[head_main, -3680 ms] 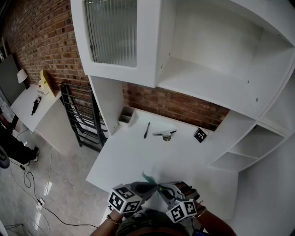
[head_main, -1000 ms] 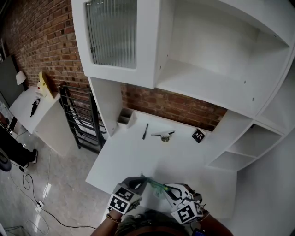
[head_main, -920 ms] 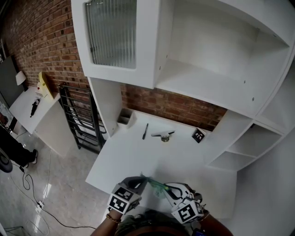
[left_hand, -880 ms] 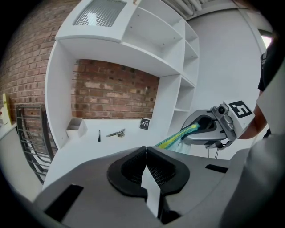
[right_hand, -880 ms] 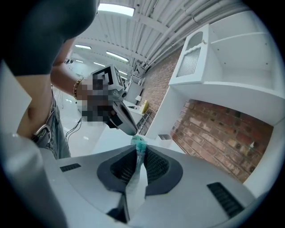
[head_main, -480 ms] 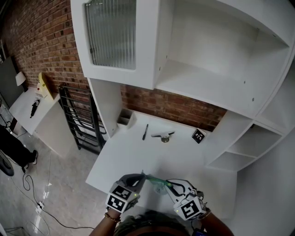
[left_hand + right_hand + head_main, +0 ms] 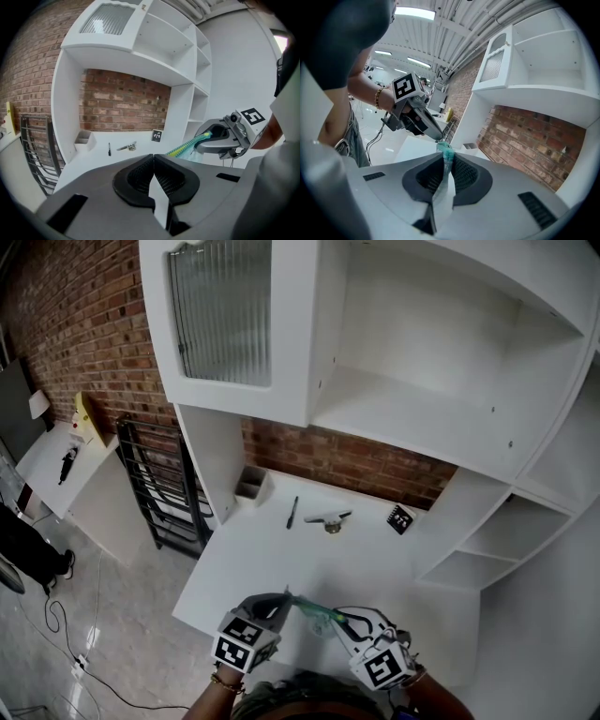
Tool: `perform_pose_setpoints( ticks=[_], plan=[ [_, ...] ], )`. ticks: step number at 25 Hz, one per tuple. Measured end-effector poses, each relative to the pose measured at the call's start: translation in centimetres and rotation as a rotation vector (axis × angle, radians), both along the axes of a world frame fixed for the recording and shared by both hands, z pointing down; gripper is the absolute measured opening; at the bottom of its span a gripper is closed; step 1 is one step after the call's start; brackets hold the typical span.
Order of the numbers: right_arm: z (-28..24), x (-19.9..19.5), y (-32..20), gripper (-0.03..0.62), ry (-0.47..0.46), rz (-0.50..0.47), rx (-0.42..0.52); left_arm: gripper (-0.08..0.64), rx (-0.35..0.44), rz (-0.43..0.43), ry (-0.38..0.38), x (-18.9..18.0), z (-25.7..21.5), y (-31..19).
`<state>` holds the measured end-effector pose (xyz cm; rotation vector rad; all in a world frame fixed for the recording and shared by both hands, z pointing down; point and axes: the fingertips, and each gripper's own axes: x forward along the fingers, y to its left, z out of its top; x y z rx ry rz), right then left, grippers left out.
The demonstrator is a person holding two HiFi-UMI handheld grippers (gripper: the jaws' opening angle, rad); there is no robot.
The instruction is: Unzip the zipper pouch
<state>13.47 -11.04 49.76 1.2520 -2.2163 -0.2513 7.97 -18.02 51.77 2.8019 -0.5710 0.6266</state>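
Head view, left gripper [image 7: 286,599]: at the bottom edge over the near side of the desk, tip on the left end of the pouch.
Head view, right gripper [image 7: 336,620]: just right of the left one, tip on the pouch's right end.
Head view, pouch [image 7: 314,612]: teal, held up off the desk [image 7: 281,554], stretched between the two tips.
Head view, desk back: pen [image 7: 292,512], tag [image 7: 399,518] and holder [image 7: 250,483] lie well apart from the pouch.
Left gripper view, jaws: pressed together, pinching a thin pale strip. Cannot tell if this is the zipper pull or the pouch edge.
Left gripper view, pouch: teal and yellow zipper line [image 7: 190,145] runs from these jaws up to the right gripper's tip.
Right gripper view, jaws: nearly closed, pinching the pouch's teal end, with clear pouch film hanging down between them.
Right gripper view, left gripper: its tip touches the pouch's far end, just beyond the jaws.
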Motion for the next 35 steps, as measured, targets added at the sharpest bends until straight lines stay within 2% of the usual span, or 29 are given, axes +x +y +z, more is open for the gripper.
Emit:
perform_pose_setpoints(
  ticks=[8,15,26,32,35],
  plan=[
    [0.0,-0.5,0.5,0.032,-0.014,-0.001,-0.006,0.003,-0.023,-0.041,0.029,-0.9,0.0,-0.5],
    [-0.2,-0.2,0.6,0.032,-0.013,0.001,-0.004,0.005,-0.010,-0.063,-0.003,-2.3,0.5,-0.7],
    [0.0,0.0,0.8,0.032,-0.008,0.014,-0.010,0.005,-0.006,-0.080,-0.007,-3.6,0.7,-1.2],
    [0.0,0.2,0.5,0.032,-0.010,0.029,-0.013,0.005,0.079,-0.034,-0.021,-3.2,0.8,-0.9],
    [0.0,0.3,0.2,0.032,0.000,0.032,-0.012,0.005,0.086,-0.027,0.015,-3.1,0.7,-0.5]
  ],
)
